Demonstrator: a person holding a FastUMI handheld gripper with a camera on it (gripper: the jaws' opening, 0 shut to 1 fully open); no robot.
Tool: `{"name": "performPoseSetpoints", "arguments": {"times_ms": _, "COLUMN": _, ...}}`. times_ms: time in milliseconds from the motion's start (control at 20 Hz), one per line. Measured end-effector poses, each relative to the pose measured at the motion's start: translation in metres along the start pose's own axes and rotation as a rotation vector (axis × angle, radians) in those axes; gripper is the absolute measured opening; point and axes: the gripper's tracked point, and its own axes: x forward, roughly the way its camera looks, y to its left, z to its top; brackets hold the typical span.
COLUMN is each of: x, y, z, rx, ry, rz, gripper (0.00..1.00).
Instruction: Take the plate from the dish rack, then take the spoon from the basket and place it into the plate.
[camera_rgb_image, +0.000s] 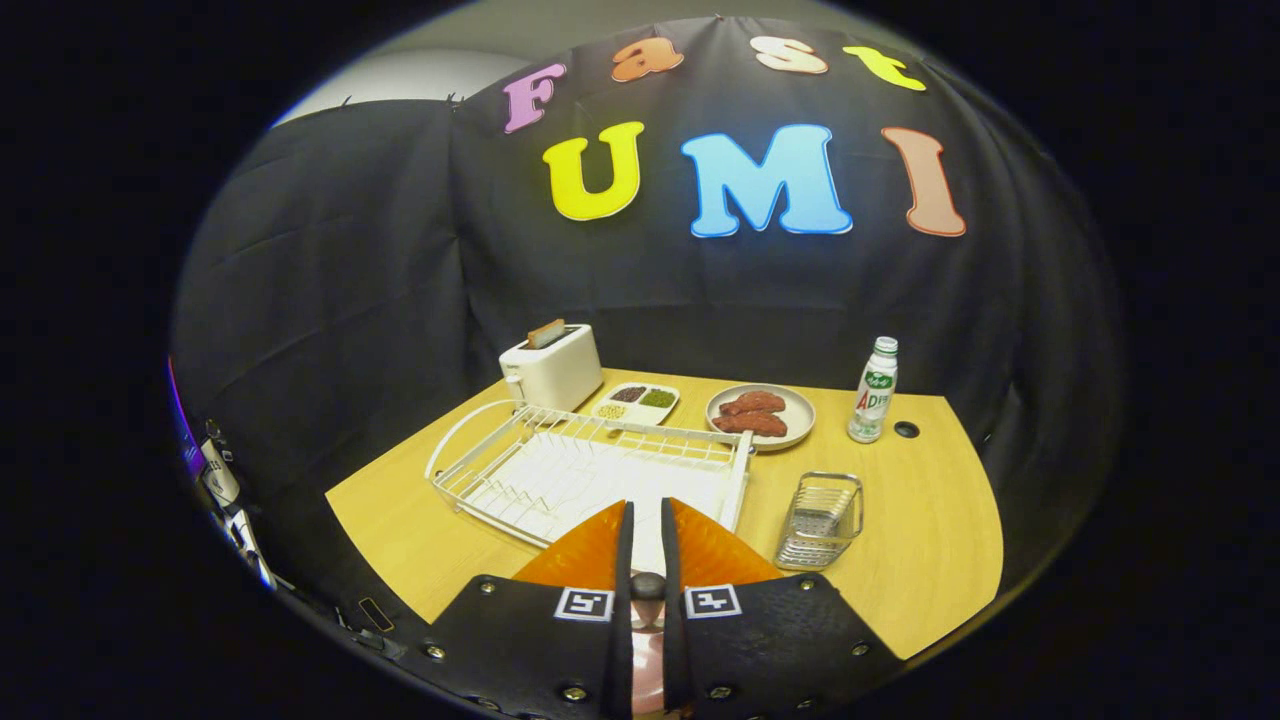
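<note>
My gripper (647, 520) hovers over the near edge of the table, its fingers almost together. A slim pinkish spoon handle (646, 630) with a dark rounded end is pinched between them, back near their base. Just beyond the fingertips lies the white wire dish rack (560, 470), with bare slots. To the right of the fingers stands the small metal mesh basket (820, 520), and nothing pokes out of it.
Behind the rack stand a white toaster (552, 368), a divided tray of beans (635, 402), a plate of reddish meat (760, 415) and a small bottle (874, 392). The wooden table (930, 540) ends at a front edge right of the fingers.
</note>
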Motion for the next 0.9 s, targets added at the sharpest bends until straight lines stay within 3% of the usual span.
{"name": "performPoseSetpoints", "arguments": {"times_ms": 400, "x": 0.043, "y": 0.035, "z": -0.026, "rx": -0.036, "ry": 0.043, "rz": 0.094, "gripper": 0.12}}
{"name": "performPoseSetpoints", "arguments": {"times_ms": 600, "x": 0.052, "y": 0.037, "z": -0.047, "rx": -0.055, "ry": 0.080, "rz": 0.104, "gripper": 0.12}}
{"name": "performPoseSetpoints", "arguments": {"times_ms": 900, "x": 0.052, "y": 0.027, "z": -0.041, "rx": -0.061, "ry": 0.080, "rz": 0.078, "gripper": 0.13}}
